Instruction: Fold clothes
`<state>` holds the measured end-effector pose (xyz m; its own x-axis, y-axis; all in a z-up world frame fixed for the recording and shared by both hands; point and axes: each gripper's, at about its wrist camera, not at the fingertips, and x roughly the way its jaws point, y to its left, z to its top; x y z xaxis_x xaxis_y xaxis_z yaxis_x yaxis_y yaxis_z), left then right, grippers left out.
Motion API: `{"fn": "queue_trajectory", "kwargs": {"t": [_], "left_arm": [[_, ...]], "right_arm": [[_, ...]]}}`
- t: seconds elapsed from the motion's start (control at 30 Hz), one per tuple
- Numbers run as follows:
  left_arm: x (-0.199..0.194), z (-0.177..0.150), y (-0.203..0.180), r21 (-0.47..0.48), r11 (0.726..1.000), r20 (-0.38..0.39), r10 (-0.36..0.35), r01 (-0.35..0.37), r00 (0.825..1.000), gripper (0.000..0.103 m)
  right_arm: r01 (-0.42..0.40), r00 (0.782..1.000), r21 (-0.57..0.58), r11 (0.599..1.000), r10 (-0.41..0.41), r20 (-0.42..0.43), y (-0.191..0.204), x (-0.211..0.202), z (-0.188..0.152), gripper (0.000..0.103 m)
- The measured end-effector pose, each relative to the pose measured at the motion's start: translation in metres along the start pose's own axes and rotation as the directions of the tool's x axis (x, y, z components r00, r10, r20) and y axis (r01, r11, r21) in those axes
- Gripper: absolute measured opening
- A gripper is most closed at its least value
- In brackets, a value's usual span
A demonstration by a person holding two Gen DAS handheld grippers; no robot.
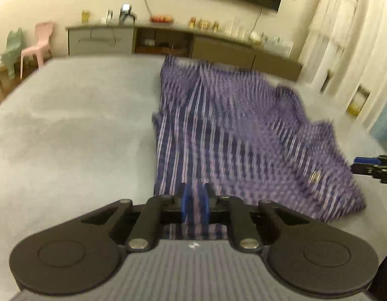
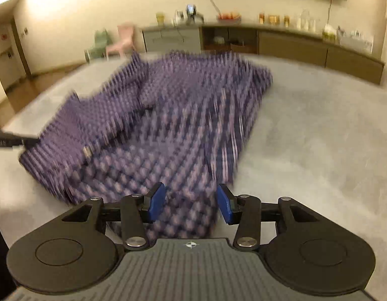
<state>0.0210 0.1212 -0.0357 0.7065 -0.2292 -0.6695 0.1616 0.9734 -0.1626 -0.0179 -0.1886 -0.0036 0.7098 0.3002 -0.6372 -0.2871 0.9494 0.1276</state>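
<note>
A purple and blue striped garment [image 1: 231, 125] lies spread and rumpled on a grey padded surface [image 1: 67, 138], with a small label near one corner. In the left wrist view my left gripper [image 1: 195, 204] is shut on a fold of the near edge, and the striped cloth runs up between the blue pads. In the right wrist view the garment [image 2: 155, 138] stretches away from my right gripper [image 2: 190, 200], which stands open; cloth lies below and between its blue pads without being pinched. Each gripper shows in the other view at the cloth's side: the right [image 1: 364, 165], the left [image 2: 27, 141].
A long low sideboard [image 1: 193, 42] with bottles, jars and fruit runs along the back wall. A pink chair [image 1: 40, 42] and a green chair [image 1: 10, 50] stand at the far left. Pale curtains [image 1: 344, 37] hang on the right. Bare grey surface [image 2: 319, 150] lies beside the garment.
</note>
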Motion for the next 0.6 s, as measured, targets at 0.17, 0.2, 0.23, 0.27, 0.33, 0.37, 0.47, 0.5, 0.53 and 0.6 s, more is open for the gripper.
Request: {"fn": "queue_trajectory", "kwargs": {"t": [0.17, 0.2, 0.23, 0.27, 0.33, 0.37, 0.47, 0.5, 0.53, 0.6], "left_arm": [[0.038, 0.044, 0.012, -0.009, 0.989, 0.007, 0.149, -0.149, 0.989, 0.060], [0.055, 0.052, 0.016, -0.019, 0.988, -0.026, 0.155, -0.156, 0.988, 0.063], [0.069, 0.055, 0.019, -0.029, 0.990, -0.057, 0.139, -0.141, 0.989, 0.062], [0.083, 0.058, 0.021, -0.040, 0.991, -0.088, 0.122, -0.126, 0.989, 0.059], [0.096, 0.063, 0.020, -0.020, 0.999, -0.079, 0.044, -0.046, 0.996, 0.013], [0.098, 0.064, 0.019, -0.001, 1.000, -0.061, -0.001, 0.000, 0.998, 0.003], [0.084, 0.058, 0.034, -0.075, 0.982, 0.055, -0.172, 0.176, 0.984, 0.003], [0.090, 0.055, 0.044, -0.128, 0.975, 0.043, -0.177, 0.181, 0.983, 0.003], [0.097, 0.051, 0.054, -0.182, 0.967, 0.027, -0.179, 0.181, 0.984, 0.003], [0.110, 0.044, 0.075, -0.288, 0.941, -0.006, -0.185, 0.175, 0.983, 0.005]], "right_arm": [[0.057, 0.996, 0.000, 0.998, -0.057, 0.075, -0.021, 0.031, 0.043, 0.064], [0.060, 0.997, 0.024, 0.998, -0.061, 0.056, -0.031, 0.046, 0.047, 0.062], [0.051, 0.998, 0.054, 0.997, -0.053, 0.031, -0.040, 0.057, 0.050, 0.046], [0.038, 0.999, 0.081, 0.996, -0.039, 0.012, -0.048, 0.066, 0.052, 0.033], [-0.007, 1.000, 0.124, 0.992, 0.007, 0.001, -0.058, 0.079, 0.052, 0.018], [-0.023, 1.000, 0.144, 0.989, 0.023, -0.002, -0.062, 0.083, 0.052, 0.014], [-0.033, 0.999, 0.186, 0.982, 0.033, -0.001, -0.072, 0.089, 0.048, 0.011], [-0.034, 0.999, 0.200, 0.979, 0.035, -0.002, -0.076, 0.092, 0.047, 0.011], [-0.033, 0.999, 0.214, 0.976, 0.035, -0.007, -0.079, 0.095, 0.045, 0.011], [-0.038, 0.999, 0.242, 0.969, 0.040, -0.004, -0.083, 0.097, 0.042, 0.008]]}}
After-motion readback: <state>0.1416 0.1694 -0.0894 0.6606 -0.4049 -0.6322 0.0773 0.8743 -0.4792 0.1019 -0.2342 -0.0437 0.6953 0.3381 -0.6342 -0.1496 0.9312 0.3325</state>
